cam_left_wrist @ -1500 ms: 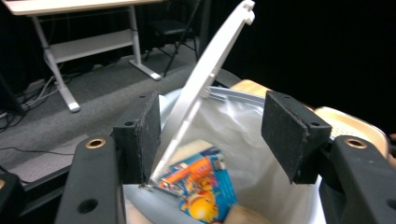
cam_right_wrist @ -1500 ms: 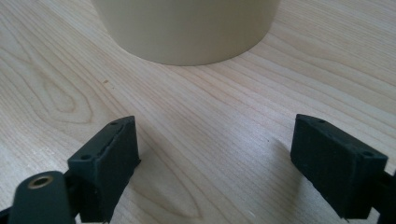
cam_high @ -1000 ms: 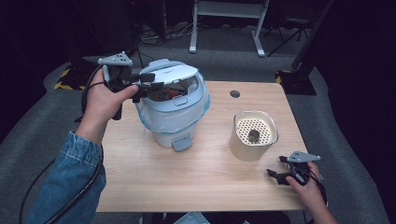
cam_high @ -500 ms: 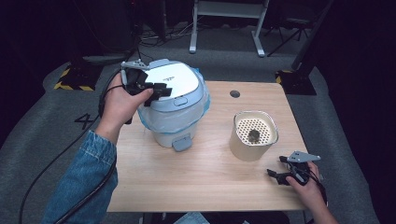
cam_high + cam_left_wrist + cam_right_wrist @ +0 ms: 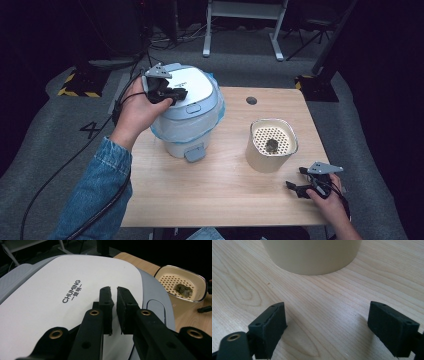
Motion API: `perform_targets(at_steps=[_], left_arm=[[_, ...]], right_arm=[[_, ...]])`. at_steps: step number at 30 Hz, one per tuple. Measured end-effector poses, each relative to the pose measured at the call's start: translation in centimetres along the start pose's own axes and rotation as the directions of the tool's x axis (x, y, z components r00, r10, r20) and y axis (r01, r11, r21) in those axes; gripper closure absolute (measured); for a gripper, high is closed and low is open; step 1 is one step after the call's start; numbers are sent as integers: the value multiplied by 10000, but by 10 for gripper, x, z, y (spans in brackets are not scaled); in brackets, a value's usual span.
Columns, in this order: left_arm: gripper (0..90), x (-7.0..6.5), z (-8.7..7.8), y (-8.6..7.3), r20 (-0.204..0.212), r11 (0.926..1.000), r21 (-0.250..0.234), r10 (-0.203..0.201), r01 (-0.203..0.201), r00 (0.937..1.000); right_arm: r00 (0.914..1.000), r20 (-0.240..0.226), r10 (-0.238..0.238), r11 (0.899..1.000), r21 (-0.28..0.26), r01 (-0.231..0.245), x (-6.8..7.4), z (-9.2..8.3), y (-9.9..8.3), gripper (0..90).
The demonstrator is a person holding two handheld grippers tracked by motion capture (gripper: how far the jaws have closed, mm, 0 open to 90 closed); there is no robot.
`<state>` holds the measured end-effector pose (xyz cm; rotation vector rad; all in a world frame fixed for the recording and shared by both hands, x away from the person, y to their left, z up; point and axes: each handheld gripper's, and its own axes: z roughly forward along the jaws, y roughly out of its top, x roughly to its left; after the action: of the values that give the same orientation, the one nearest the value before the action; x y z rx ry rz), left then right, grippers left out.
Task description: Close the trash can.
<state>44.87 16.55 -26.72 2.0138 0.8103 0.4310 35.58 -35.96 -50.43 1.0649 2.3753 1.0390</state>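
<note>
The rice cooker sat on the back-left part of the wooden counter, pale blue body with a white lid that was down and closed; the lid had "CHUMING" printed on it in dark letters, and a grey latch button sat at its front edge; a clear plastic liner bunched out around the cooker's rim, and a small grey tab stuck out low on the front.

The left gripper hovered right over the lid, held from the left side by a hand coming out of a denim sleeve; its jaws had just been closing and stood nearly together, only a thin slit left between the pads, with nothing caught in there; in the left gripper view they pointed across the lid toward the button; whether they actually touched the lid, couldn't tell.

To the right of the cooker, well apart from it, stood a cream pot with a perforated insert inside and a dark lump on that insert.

The right gripper rested near the front-right corner of the counter, just in front of the pot; its jaws stood wide apart over bare wood, holding nothing; the pot's cream wall was right ahead in the right gripper view.
</note>
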Motion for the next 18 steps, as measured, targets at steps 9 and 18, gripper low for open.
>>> perform_targets(at_steps=[9, 18], left_arm=[[869, -7, 5, 0, 367, 9998, 160, 122, -128, 9993], [419, -18, -4, -1, 632, 9986, -432, -275, 303, 9976]], right_arm=[[10000, -2, 4, 10000, -1, -4, 0, 0, 0, 156], [10000, -7, 5, 10000, -3, -5, 0, 0, 0, 156]])
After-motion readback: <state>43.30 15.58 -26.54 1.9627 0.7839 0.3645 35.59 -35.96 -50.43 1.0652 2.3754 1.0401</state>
